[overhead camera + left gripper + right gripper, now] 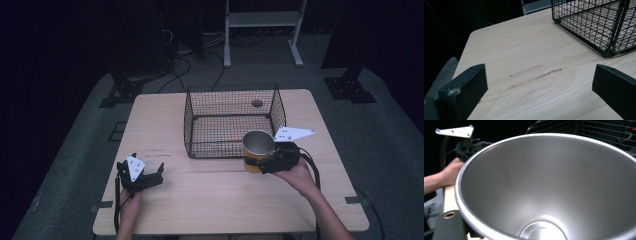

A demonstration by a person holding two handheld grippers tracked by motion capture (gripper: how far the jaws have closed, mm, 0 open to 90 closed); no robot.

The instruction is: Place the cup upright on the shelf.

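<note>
A yellow cup (258, 143) with a bare steel inside stands upright just in front of the wire basket's (231, 120) front right corner. My right gripper (260, 163) is shut on its lower wall. I cannot tell whether the cup rests on the table or hangs just above it. The right gripper view looks down into the cup's steel inside (554, 185), with one black jaw at the bottom left. My left gripper (157, 175) sits low near the table's front left, open, with bare wood between its jaws (539, 92).
The black wire basket (596, 22) is empty and stands mid-table toward the back. The wooden table (210, 200) has faint scuff marks (536, 75) ahead of the left gripper. A white metal frame (262, 20) and cables lie on the dark floor beyond.
</note>
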